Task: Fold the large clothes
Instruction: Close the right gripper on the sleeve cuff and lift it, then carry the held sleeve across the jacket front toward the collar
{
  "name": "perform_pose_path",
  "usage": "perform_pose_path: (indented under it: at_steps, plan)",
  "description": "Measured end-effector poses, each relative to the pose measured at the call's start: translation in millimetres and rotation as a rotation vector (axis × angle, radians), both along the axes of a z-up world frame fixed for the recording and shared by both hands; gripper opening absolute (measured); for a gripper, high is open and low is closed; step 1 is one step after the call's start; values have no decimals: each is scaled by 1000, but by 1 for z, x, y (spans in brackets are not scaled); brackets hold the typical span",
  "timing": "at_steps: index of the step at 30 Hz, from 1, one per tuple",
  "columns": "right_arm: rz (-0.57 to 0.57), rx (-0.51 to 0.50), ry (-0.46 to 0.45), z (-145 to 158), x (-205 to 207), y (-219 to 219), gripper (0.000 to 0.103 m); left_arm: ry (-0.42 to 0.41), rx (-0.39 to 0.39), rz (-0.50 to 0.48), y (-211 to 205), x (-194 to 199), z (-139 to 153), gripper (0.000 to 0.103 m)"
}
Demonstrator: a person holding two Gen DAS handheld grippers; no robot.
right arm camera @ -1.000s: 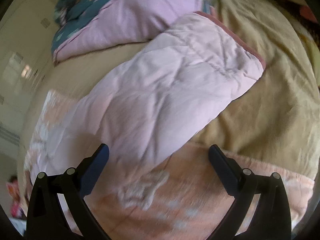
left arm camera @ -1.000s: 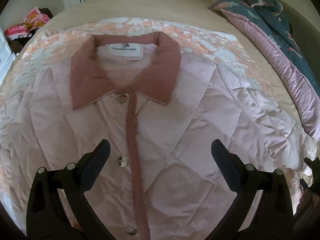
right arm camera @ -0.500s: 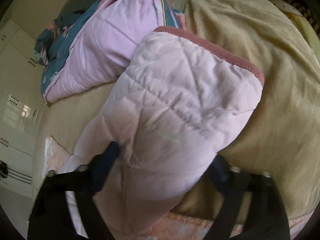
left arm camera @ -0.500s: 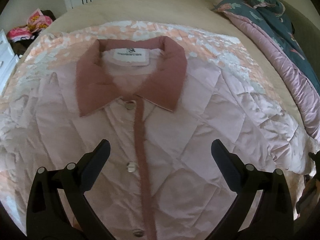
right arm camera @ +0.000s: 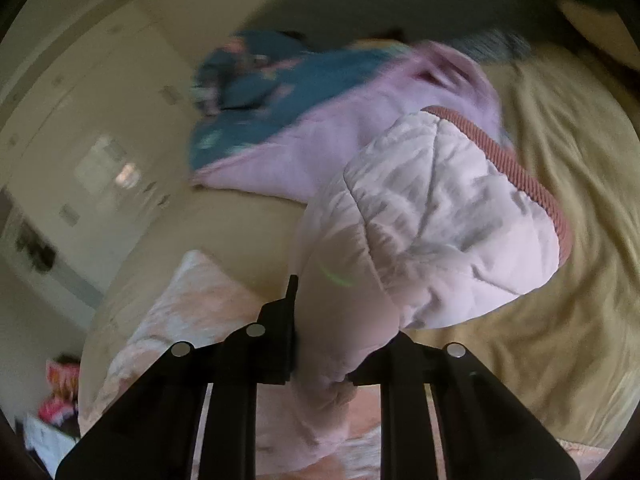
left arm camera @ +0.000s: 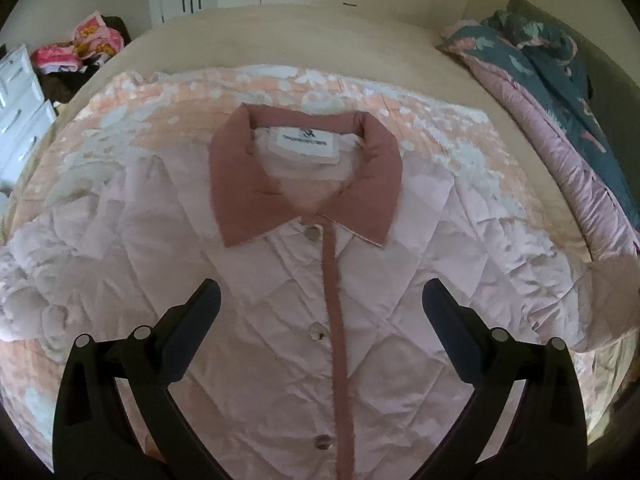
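Inventory as I see it, left to right. Drawer unit (left arm camera: pixel 18 108), white, far left. Clothes heap (left arm camera: pixel 86 46), pink and yellow, far left beside it. Peach floral blanket (left arm camera: pixel 160 104) on the beige bed (left arm camera: pixel 320 36). Quilted pink jacket (left arm camera: pixel 260 280) flat on that blanket, front up, rose collar (left arm camera: pixel 236 184) on the far side, 3 snaps showing. My left gripper (left arm camera: pixel 321 300) above its chest, jaws spread, pinching nothing. Teal floral duvet (left arm camera: pixel 560 80), far right. My right gripper (right arm camera: pixel 320 344), jaws just closed, pinching the jacket's sleeve (right arm camera: pixel 440 220), cuff raised off the bed.
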State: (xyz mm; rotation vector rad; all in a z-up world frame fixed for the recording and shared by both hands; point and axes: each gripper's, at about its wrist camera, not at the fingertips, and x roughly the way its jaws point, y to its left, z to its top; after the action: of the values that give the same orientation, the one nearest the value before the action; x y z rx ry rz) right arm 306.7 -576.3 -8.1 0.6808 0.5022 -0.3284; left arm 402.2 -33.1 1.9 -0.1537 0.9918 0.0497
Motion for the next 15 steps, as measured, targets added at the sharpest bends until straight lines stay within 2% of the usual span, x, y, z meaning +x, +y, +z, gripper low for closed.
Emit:
perform_pose_path:
  at_steps: [5,15]
  plan:
    - [120,-112,-60,49,11,55,17,-26,-6,1,14,-8,18,95]
    - [269,-272,-112,99,31,145,16,-88,-20,-37,45,-28,54,95]
